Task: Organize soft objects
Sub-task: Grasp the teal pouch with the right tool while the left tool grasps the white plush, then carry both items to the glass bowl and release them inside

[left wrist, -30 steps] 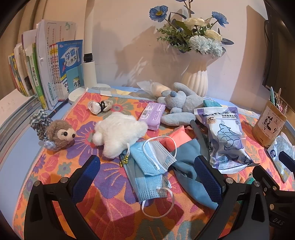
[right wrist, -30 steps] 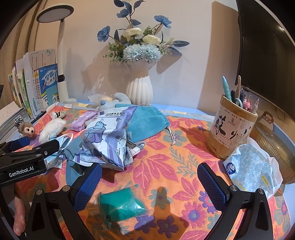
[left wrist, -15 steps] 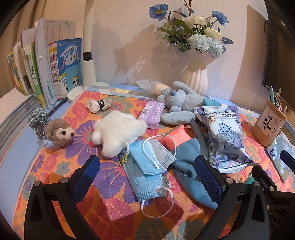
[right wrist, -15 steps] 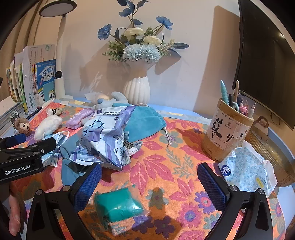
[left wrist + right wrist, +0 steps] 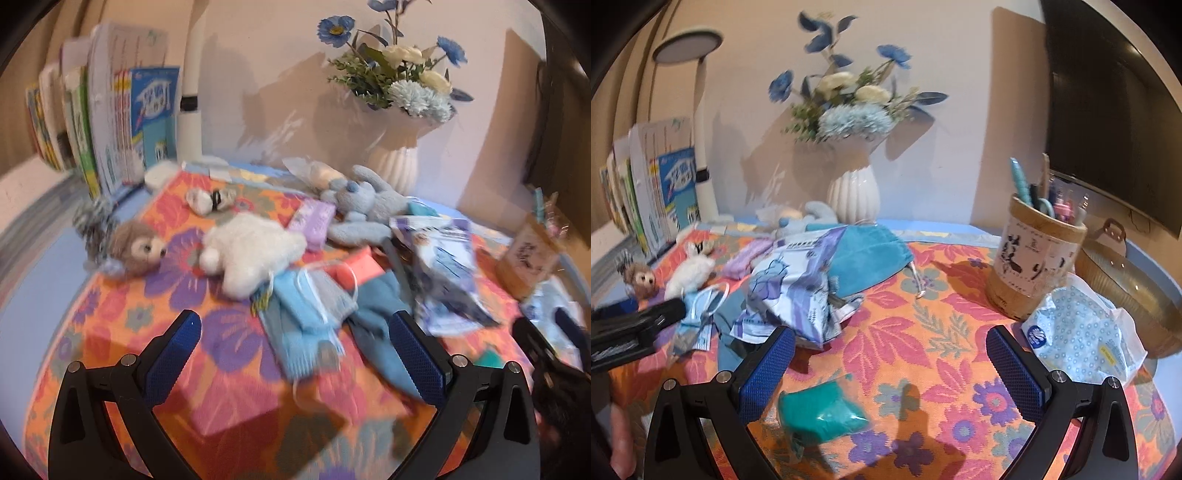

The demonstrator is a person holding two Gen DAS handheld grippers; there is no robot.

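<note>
Warm, fairly bright indoor light, from the near upper left judging by shadows. Flower arrangement [image 5: 849,99] throws a broad soft shadow onto the wall, up and to the right; pen holder [image 5: 1039,258] casts a dark patch leftward on the floral cloth [image 5: 905,332]. Left wrist view heavily motion-blurred, worst at right and near edges; books [image 5: 110,110] smeared. Right wrist view sharper, mild blur far left. Strong fisheye bending, black vignette in corners. Faint glare on dark screen [image 5: 1108,110].

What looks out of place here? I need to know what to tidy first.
Face masks lie loose across blue cloth, and a crumpled printed packet sprawls over a teal pouch: a heap, nothing sorted.
</note>
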